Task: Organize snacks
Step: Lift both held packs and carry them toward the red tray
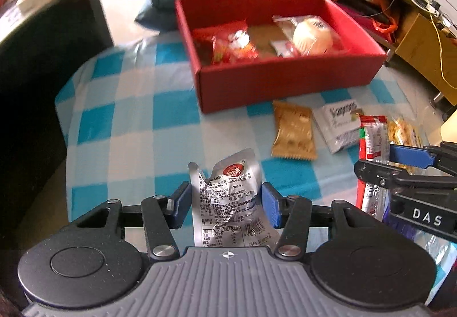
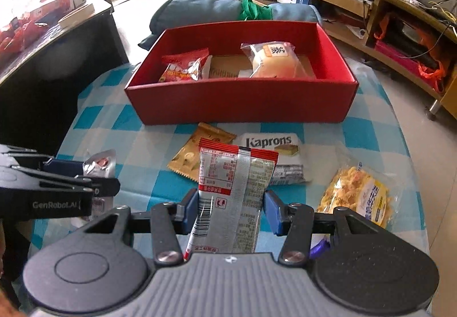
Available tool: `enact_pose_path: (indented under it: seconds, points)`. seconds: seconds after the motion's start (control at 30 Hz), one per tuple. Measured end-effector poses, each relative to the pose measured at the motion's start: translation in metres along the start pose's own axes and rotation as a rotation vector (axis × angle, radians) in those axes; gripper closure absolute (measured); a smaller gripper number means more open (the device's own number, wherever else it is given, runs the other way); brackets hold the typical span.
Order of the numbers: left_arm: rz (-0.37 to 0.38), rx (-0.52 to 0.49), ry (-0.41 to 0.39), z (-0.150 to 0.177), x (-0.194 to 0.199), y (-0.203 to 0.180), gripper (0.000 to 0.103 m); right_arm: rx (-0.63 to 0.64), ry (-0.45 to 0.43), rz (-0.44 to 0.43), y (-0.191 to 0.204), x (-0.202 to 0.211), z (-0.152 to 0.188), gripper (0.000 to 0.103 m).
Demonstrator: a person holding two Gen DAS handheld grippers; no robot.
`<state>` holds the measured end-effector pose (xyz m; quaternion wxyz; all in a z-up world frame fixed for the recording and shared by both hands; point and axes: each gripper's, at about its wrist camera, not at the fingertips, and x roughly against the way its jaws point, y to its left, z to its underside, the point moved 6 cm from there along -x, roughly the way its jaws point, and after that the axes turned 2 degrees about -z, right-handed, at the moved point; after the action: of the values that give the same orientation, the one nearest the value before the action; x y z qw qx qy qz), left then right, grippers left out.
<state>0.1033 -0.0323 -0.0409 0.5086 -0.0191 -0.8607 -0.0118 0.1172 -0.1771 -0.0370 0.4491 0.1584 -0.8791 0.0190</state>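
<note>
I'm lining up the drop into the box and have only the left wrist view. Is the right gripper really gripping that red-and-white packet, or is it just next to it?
Observer: It is gripping it. The right gripper is shut on the red-and-white packet, with a pad on each side and the packet standing upright.
Operator: And the yellow thing cut off at my right edge?
Observer: That is a clear bag of yellow snacks. It lies flat on the cloth, to the right of the Kaprons pack and not touching it.
</note>
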Motion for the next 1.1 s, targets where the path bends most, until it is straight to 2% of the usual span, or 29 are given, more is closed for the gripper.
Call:
enact_pose_path:
  seconds: [0.77,1.1]
  points:
    - [0.043,-0.047,-0.087,-0.053,0.002,-0.021,0.043,-0.052,-0.114,-0.002,-0.018,0.011,-0.048,0.057]
    - [0.054,-0.049,-0.139,-0.087,0.003,-0.029,0.042,-0.066,-0.178,-0.002,-0.025,0.010,-0.079,0.058]
